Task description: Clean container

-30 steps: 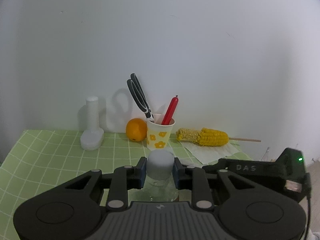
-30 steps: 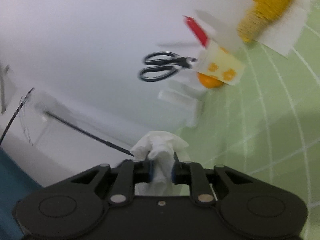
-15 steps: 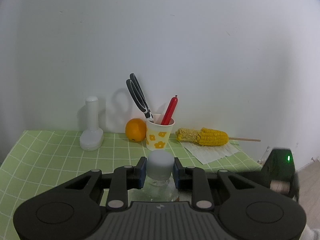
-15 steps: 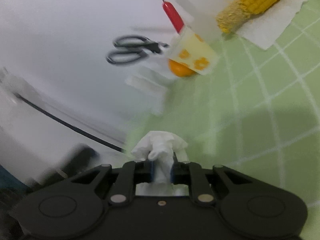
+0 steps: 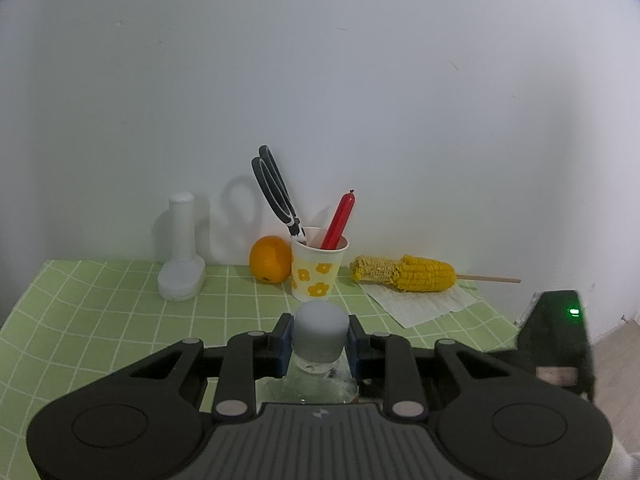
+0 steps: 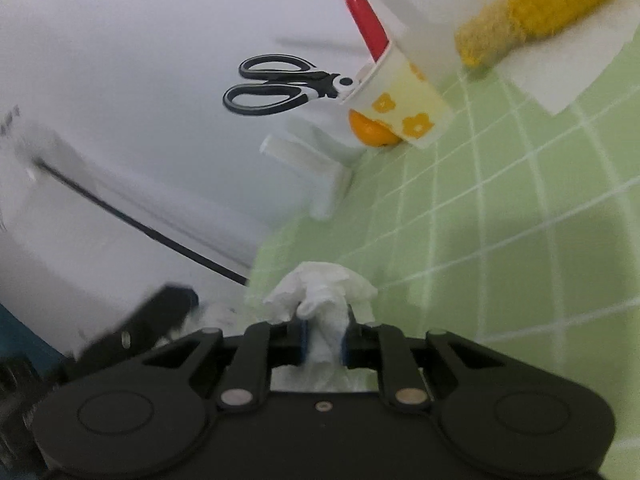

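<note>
My left gripper [image 5: 319,338] is shut on the grey cap of a clear bottle [image 5: 319,330], held upright above the green checked tablecloth [image 5: 100,320]. The bottle's body is mostly hidden below the gripper. My right gripper [image 6: 323,338] is shut on a crumpled white tissue [image 6: 320,292]; its view is tilted. The right gripper's black body shows at the right edge of the left wrist view [image 5: 556,340]. The left gripper's dark tip shows at the lower left of the right wrist view [image 6: 160,312].
At the back by the white wall stand a white bottle-shaped object [image 5: 182,248], an orange [image 5: 270,259], and a flowered paper cup [image 5: 318,264] holding scissors [image 5: 274,192] and a red stick [image 5: 340,220]. A corn cob [image 5: 404,274] lies on a paper napkin [image 5: 420,300].
The right gripper has swung with the tissue, so its view now turns more toward the table and the left gripper. The left gripper and bottle have barely moved.
</note>
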`<control>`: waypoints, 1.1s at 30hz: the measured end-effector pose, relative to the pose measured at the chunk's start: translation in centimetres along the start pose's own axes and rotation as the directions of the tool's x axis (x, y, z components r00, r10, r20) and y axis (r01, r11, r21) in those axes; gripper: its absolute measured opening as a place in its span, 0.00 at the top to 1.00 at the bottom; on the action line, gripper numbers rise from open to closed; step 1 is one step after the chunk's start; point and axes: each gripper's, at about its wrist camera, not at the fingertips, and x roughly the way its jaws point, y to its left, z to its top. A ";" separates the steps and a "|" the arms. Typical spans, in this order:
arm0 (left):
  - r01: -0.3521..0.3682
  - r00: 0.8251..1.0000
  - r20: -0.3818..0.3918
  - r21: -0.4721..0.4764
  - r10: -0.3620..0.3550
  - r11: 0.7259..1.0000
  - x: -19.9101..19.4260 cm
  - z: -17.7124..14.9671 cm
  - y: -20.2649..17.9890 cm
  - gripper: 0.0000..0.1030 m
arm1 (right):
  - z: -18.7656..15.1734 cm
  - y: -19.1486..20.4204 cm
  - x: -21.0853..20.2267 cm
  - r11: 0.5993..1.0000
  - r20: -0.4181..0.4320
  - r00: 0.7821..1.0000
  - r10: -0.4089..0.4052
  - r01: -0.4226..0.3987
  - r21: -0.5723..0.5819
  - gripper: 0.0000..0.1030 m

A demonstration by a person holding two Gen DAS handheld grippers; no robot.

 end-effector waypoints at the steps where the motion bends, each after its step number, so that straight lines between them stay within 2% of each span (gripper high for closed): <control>1: 0.001 1.000 -0.001 0.000 -0.001 1.000 0.0 0.0 0.0 0.72 | -0.1 0.4 -0.5 0.999 -0.005 1.000 -0.027 0.027 -0.031 0.85; 7: 0.003 1.000 -0.005 -0.005 -0.003 1.000 -0.1 0.1 0.0 0.72 | -1.5 1.9 -1.0 0.974 -0.045 0.985 -0.167 0.158 -0.159 0.85; 10: 0.003 1.000 -0.009 -0.007 -0.003 1.000 -0.1 0.2 0.0 0.72 | -1.9 2.3 -1.1 0.967 -0.070 0.980 -0.189 0.173 -0.187 0.85; 18: 0.003 1.000 -0.020 -0.013 -0.004 1.000 -0.2 0.4 -0.2 0.72 | -3.2 2.7 -1.6 0.976 -0.155 0.978 -0.140 0.110 -0.190 0.85; 23: -0.004 1.000 -0.026 -0.006 0.004 1.000 -0.1 0.6 -0.1 0.72 | -3.5 3.8 -1.1 0.977 -0.196 0.978 -0.077 0.035 -0.209 0.85; 26: -0.011 0.999 -0.032 -0.006 0.010 1.000 -0.1 0.8 0.1 0.72 | -3.6 4.6 -1.0 0.976 -0.196 0.980 -0.043 0.000 -0.216 0.85; 29: -0.010 0.999 -0.037 -0.005 0.010 1.000 0.1 0.9 0.1 0.72 | -3.5 5.2 -1.1 0.978 -0.198 0.979 0.041 -0.080 -0.193 0.85; 33: -0.011 0.999 -0.041 -0.004 0.010 1.000 0.1 1.0 0.2 0.72 | -3.3 6.2 -1.5 0.975 -0.154 0.981 0.121 -0.147 -0.165 0.85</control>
